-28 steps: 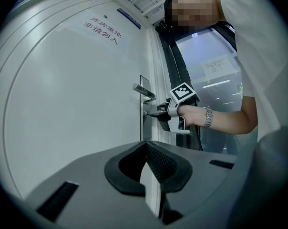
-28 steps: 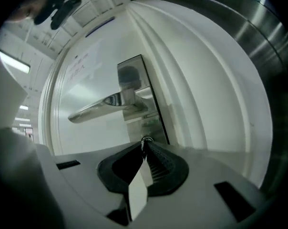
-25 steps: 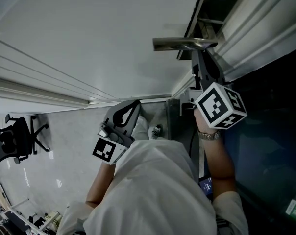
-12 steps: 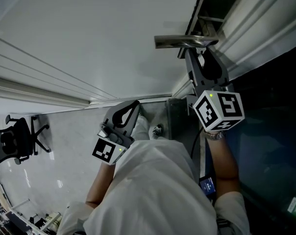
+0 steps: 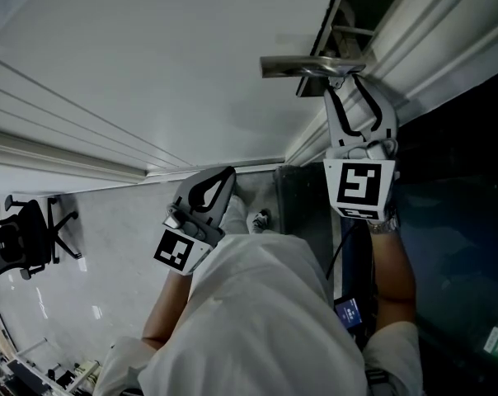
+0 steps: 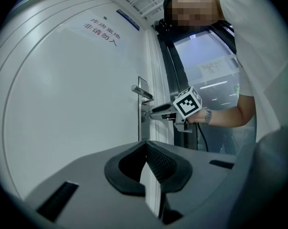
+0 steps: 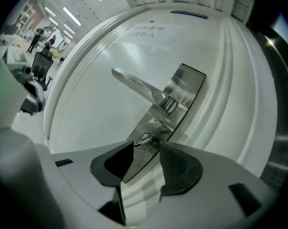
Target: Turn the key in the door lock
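A small silver key (image 7: 144, 140) sits in the keyhole of the steel lock plate (image 7: 182, 94), just under the lever handle (image 7: 134, 87) of the white door (image 6: 77, 104). My right gripper (image 7: 147, 148) is level at the lock with its jaws opening. The key's head lies between the dark pads (image 7: 175, 163), and neither pad presses on it. From the head view, the right gripper (image 5: 348, 81) reaches up to the handle (image 5: 303, 66). My left gripper (image 5: 224, 176) hangs back by the person's body, shut and holding nothing, and its own view shows the right gripper (image 6: 149, 114) at the lock.
The door frame (image 5: 397, 48) and a dark glass panel (image 5: 455, 221) run along the right of the lock. An office chair (image 5: 22, 238) stands on the pale floor at the far left. The person's shoes (image 5: 261, 219) are close to the door's foot.
The right gripper has rolled about its own axis, so its marker cube now faces squarely up, and its jaws have opened off the key. The left gripper has stayed where it was.
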`<action>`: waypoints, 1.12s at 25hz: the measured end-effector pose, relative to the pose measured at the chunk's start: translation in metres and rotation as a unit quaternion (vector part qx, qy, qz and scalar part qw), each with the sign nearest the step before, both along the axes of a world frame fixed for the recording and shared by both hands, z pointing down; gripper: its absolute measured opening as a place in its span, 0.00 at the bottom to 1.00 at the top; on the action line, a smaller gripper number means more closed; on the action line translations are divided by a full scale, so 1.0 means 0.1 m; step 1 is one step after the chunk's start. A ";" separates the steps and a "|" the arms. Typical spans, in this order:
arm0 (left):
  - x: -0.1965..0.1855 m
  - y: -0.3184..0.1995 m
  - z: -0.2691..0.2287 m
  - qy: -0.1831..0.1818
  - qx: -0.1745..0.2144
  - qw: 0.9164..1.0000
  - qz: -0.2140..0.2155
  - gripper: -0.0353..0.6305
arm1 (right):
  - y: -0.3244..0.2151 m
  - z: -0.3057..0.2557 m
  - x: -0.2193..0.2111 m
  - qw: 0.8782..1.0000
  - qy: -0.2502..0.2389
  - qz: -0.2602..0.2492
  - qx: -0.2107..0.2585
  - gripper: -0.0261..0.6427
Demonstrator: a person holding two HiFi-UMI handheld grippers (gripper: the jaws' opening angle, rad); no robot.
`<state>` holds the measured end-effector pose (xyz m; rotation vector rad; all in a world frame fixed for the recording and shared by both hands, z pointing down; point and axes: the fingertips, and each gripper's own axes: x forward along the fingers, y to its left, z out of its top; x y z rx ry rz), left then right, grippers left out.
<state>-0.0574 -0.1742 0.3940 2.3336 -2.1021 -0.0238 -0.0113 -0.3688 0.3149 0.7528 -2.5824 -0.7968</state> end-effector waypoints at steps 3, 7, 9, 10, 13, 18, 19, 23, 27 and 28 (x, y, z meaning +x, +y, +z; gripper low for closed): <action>0.01 -0.01 -0.01 0.002 0.001 1.000 0.004 0.06 | -0.01 0.05 0.03 0.995 0.064 0.006 0.079 0.26; -0.01 -0.01 -0.01 0.002 0.003 1.000 0.005 0.06 | 0.00 0.08 0.03 0.974 0.137 0.005 0.181 0.26; -0.03 -0.01 -0.01 0.003 0.002 1.000 0.005 0.06 | 0.01 0.08 0.02 0.959 0.168 -0.001 0.230 0.26; -0.04 -0.01 -0.01 0.004 0.001 1.000 0.005 0.06 | 0.01 0.08 0.01 0.948 0.185 -0.005 0.257 0.26; -0.08 -0.01 -0.01 0.005 0.000 1.000 0.004 0.06 | 0.03 0.08 -0.01 0.919 0.227 -0.018 0.321 0.26; -0.12 -0.03 -0.01 0.005 0.000 1.000 0.006 0.06 | 0.04 0.07 -0.09 0.900 0.251 -0.034 0.355 0.26; -0.13 -0.03 -0.01 0.006 0.000 1.000 0.007 0.06 | 0.05 0.06 -0.11 0.901 0.248 -0.034 0.353 0.26; -0.18 -0.04 -0.01 0.009 -0.002 1.000 0.007 0.06 | 0.06 0.08 -0.16 0.913 0.234 -0.027 0.333 0.24; -0.24 -0.06 0.01 0.010 -0.004 1.000 0.009 0.06 | 0.05 0.09 -0.15 0.933 0.201 -0.006 0.300 0.18; -0.25 -0.07 0.01 0.010 -0.004 1.000 0.010 0.06 | 0.04 0.09 -0.15 0.938 0.191 0.001 0.289 0.18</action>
